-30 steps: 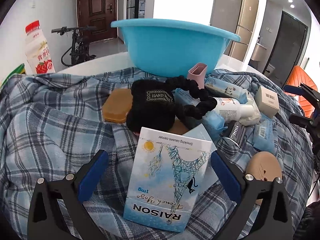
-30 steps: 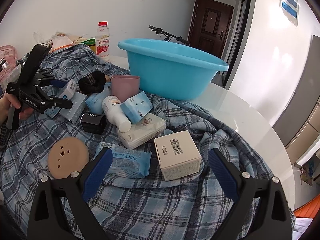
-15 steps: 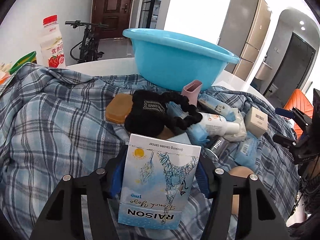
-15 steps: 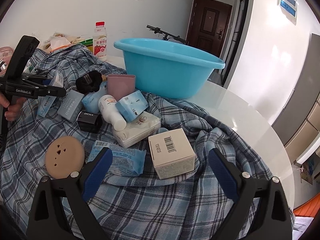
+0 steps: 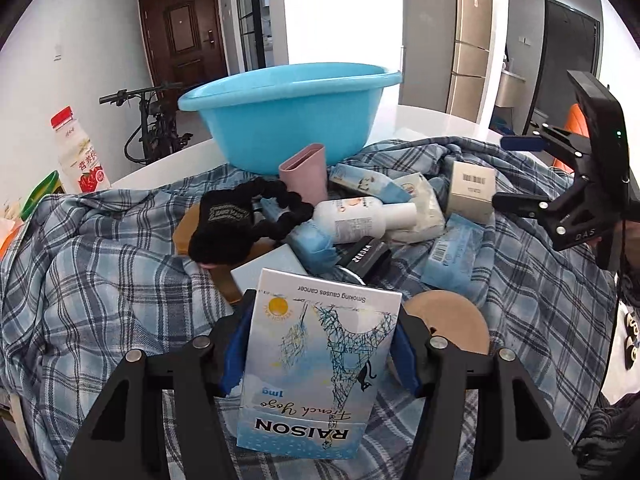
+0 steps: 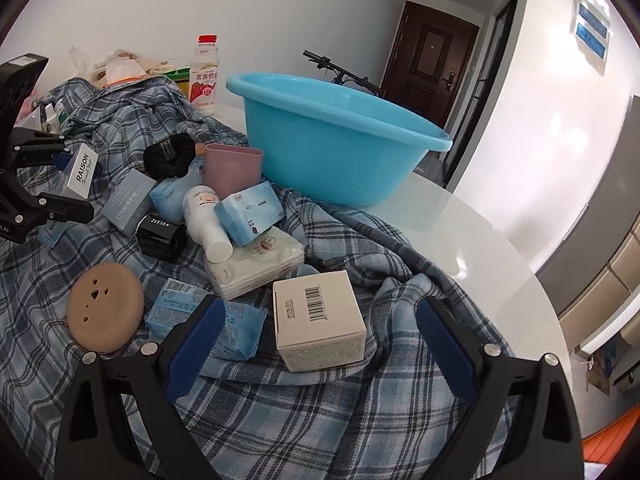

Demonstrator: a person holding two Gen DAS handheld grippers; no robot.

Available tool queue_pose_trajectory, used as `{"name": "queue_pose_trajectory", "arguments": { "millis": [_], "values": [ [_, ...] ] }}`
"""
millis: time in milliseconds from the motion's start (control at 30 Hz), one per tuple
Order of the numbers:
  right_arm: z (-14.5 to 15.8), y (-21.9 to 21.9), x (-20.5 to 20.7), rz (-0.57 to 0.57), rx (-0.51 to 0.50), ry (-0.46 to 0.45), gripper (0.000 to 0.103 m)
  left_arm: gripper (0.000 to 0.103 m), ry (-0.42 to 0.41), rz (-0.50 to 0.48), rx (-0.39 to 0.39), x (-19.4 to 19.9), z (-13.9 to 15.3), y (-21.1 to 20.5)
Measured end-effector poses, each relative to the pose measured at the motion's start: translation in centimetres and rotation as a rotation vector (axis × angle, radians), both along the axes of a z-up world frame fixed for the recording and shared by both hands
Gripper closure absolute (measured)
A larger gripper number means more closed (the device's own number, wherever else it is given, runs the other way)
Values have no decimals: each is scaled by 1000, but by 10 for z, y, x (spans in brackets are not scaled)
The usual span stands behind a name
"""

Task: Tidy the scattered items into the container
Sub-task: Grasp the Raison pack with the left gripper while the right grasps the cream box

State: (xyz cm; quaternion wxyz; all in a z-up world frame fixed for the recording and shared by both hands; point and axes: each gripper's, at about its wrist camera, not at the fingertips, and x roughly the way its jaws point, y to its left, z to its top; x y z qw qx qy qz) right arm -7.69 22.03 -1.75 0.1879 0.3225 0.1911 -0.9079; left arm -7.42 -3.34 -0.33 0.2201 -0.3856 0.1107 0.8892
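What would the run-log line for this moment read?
left gripper: shut on RAISON box | right gripper: open, white box between jaws, untouched | basin: no items visible inside

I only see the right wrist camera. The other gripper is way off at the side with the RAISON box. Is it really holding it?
Observer: Yes. In the left wrist view the left gripper has just been closing its jaws, and both blue pads press on the sides of the RAISON box.
Operator: What's on the front of it?
Observer: A scribbly blue tower, a yellow sun, and the words "Smoking causes cancer", upside down to the camera.
Operator: Is anything under the black hair band?
Observer: The black hair band lies on a flat brown piece; I can't tell what it is.
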Motion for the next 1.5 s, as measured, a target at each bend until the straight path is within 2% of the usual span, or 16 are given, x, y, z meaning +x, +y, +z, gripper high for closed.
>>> {"name": "queue_pose_trajectory", "arguments": {
  "millis": [167,267,433,667,700,733,800,1133,1367,1500],
  "values": [
    [-6,-5,-7,79,48,-27,7,41,-6,-18,-6,3,-1,9],
    [-12,-6,-13,101,87,-41,7,41,-29,-14,-58,1,-7,16],
    [-22,-7,-23,133,102,-84,7,41,-45,-15,-52,0,-11,14],
    [-30,-11,-34,151,112,-72,7,41,-55,-6,-38,-3,-9,12],
    [-31,-11,-35,149,113,-80,15,41,-60,-12,-39,-3,-10,12],
    [-32,-10,-37,139,115,-93,48,41,-65,-17,-44,-3,-11,13],
    [-31,-6,-37,107,81,-114,54,41,-58,-13,-54,-2,-12,14],
    [0,21,-10,77,-89,-152,54,41,-48,-26,-47,3,-8,17],
    [14,14,8,100,-135,-140,54,41,-45,-20,-59,9,0,23],
    [29,7,20,125,-142,-91,53,41,-41,-12,-66,13,10,27]
  ]
}}
